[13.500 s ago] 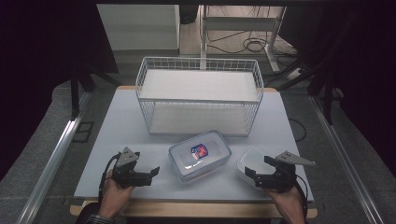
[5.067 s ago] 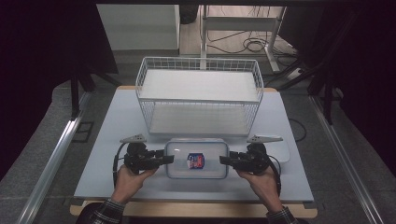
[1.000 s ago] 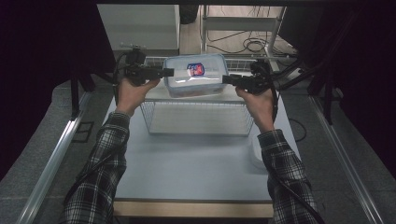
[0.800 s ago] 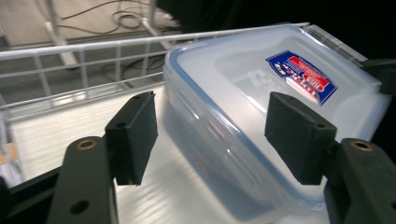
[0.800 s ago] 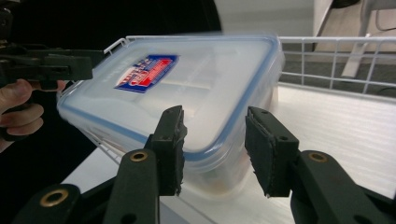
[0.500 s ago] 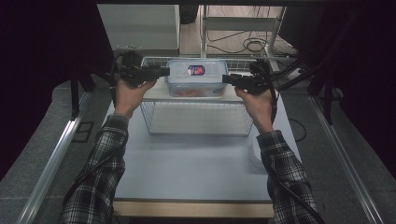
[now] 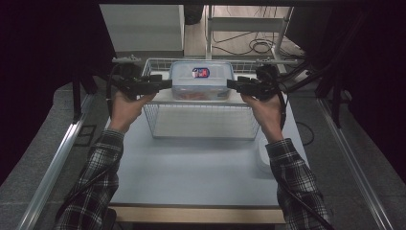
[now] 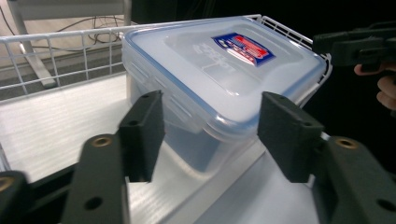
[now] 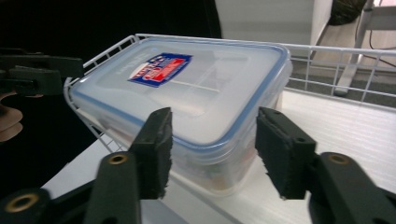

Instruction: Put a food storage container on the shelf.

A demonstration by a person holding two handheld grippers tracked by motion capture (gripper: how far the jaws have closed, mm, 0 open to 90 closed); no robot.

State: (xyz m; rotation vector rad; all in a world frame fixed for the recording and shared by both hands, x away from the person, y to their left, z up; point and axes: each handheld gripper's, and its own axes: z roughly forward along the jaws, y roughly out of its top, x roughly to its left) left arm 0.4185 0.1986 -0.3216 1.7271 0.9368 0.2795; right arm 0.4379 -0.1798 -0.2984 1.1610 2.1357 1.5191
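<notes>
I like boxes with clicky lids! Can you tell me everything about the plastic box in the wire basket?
The plastic box is rectangular with rounded corners, cloudy see-through plastic, and a blue seal line around its lid. A red and blue sticker sits on top. The lid is on, with side flaps folded down. Something orange-red shows faintly inside. It stands upright on the white floor of the wire basket, at the far side. The left gripper and right gripper sit at its ends, fingers spread, not pressing it.
</notes>
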